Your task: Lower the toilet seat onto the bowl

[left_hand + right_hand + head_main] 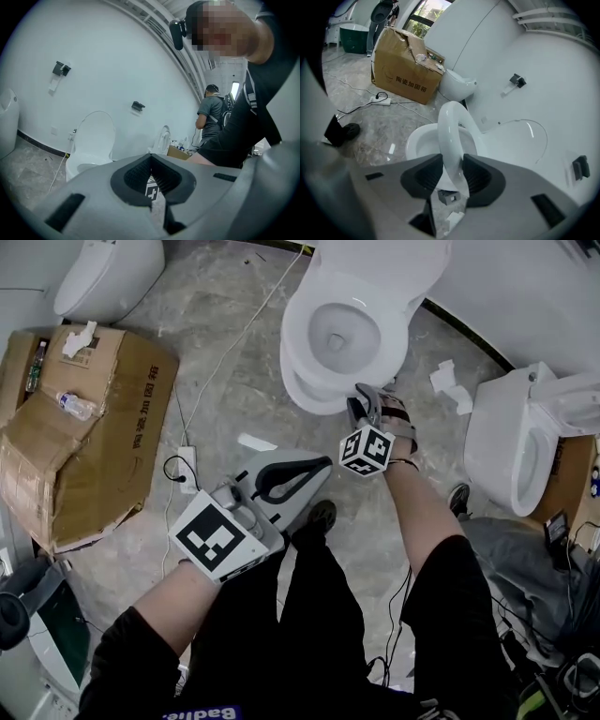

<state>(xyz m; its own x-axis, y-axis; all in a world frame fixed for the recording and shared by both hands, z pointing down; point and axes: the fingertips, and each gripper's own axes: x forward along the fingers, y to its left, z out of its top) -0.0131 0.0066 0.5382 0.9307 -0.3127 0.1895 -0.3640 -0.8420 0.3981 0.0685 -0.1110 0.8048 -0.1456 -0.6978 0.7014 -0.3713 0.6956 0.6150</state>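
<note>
The white toilet (323,390) stands at the top centre with its lid upright against the wall. Its seat ring (450,131) is tilted, its front lifted off the bowl (419,143). My right gripper (361,397) is at the seat's front edge; in the right gripper view the ring runs between the jaws (452,176), close to both pads, and I see no squeeze. My left gripper (319,465) hangs lower left over the floor, shut and empty (151,180). In the left gripper view the toilet (89,150) is to the left.
A flattened cardboard box (84,427) with a bottle (75,406) lies left. A power strip (186,470) and cables cross the floor. Other toilets stand at top left (108,277) and right (525,437). Another person (213,112) stands by the wall.
</note>
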